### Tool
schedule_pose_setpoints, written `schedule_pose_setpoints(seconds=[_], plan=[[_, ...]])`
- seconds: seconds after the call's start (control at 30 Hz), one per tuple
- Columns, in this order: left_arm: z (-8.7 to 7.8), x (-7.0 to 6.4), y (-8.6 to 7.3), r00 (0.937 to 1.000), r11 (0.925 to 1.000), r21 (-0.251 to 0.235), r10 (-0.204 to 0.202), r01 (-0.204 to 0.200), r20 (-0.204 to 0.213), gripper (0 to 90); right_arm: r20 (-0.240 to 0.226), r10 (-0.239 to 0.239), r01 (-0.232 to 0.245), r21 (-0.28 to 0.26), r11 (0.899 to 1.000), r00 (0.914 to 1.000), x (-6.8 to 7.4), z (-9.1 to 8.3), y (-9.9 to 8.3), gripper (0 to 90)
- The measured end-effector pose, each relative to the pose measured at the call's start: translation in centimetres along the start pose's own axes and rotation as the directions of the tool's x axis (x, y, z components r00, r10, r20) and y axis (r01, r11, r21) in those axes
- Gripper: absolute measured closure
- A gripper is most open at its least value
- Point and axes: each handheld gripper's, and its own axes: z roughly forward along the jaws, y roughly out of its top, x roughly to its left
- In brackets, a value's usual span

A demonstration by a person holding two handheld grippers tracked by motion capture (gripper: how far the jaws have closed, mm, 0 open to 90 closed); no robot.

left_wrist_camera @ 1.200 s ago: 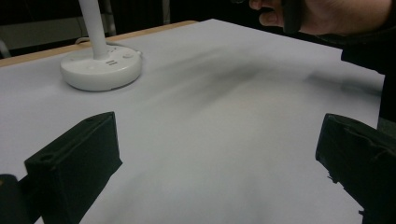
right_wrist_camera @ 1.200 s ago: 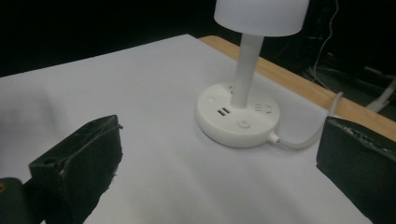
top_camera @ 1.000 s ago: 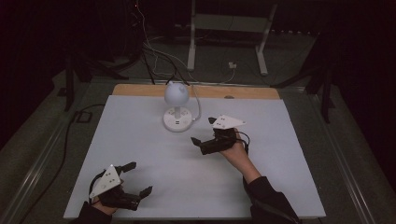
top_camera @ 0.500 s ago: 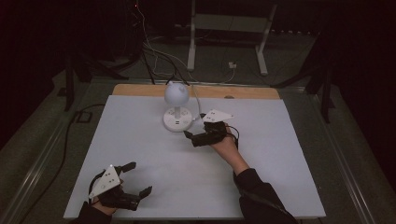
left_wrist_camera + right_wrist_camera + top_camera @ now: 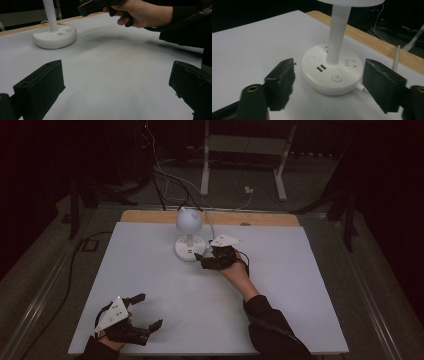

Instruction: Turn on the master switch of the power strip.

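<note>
Right, I've got the right claw (image 5: 202, 260) up near the far middle of the counter (image 5: 300, 285), jaws spread wide & empty, pointing at the lamp (image 5: 188, 227). The lamp sits toward the far edge of the white counter, just short of the wooden strip (image 5: 150, 216) along the back: round white base (image 5: 329, 75), upright white stem (image 5: 338, 32), globe-ish head on top. In the right claw view the base sits between & just beyond my two jaw tips, w/ one tip to each side of it; I can't tell if either touches, but it looks like a small gap on both sides. On top of the base I see a power button (image 5: 336, 78) nearest me, two USB slots (image 5: 321, 67) beside the stem, a small round button (image 5: 312, 58) to the left & socket holes further round. A white cord (image 5: 396, 56) leaves the base on the right side and runs off toward the back. My left claw (image 5: 149, 311) rests low at the near-left corner of the counter, well apart from the lamp, jaws also wide w/ nothing between them. From the left claw view I see the base (image 5: 54, 37) off at upper left and the right hand (image 5: 140, 13) w/ its claw hovering above the counter beside it.
</note>
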Motion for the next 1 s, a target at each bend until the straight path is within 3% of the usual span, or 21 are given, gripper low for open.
schedule_pose_setpoints(seconds=[0.1,0.37,0.47,0.7,1.0], plan=[[0.0,0.0,0.0,1.0,1.0,0.0,-0.001,0.001,-0.001,0.3,0.013,-0.004,0.003,0.007,1.0,0.9999,-0.3,0.8,-0.1,42.1],[0.1,0.0,0.0,1.0,1.0,0.003,0.0,0.0,0.002,0.3,0.05,0.001,-0.002,0.008,1.0,0.9987,-0.5,1.9,-0.1,54.8],[0.1,-0.1,0.0,1.0,1.0,0.003,0.0,0.0,0.002,0.3,0.066,0.018,-0.018,0.009,1.0,0.9977,-0.7,2.7,-0.1,63.5],[0.0,0.0,0.0,1.0,1.0,0.005,-0.002,0.002,0.002,0.3,0.076,-0.002,-0.001,0.046,0.999,0.9971,-0.9,3.9,-0.3,86.0],[0.0,0.0,0.0,0.9999,1.0,0.003,-0.005,0.005,0.009,0.3,0.095,0.004,-0.011,0.076,0.997,0.9955,-1.1,4.9,-0.8,89.9]])
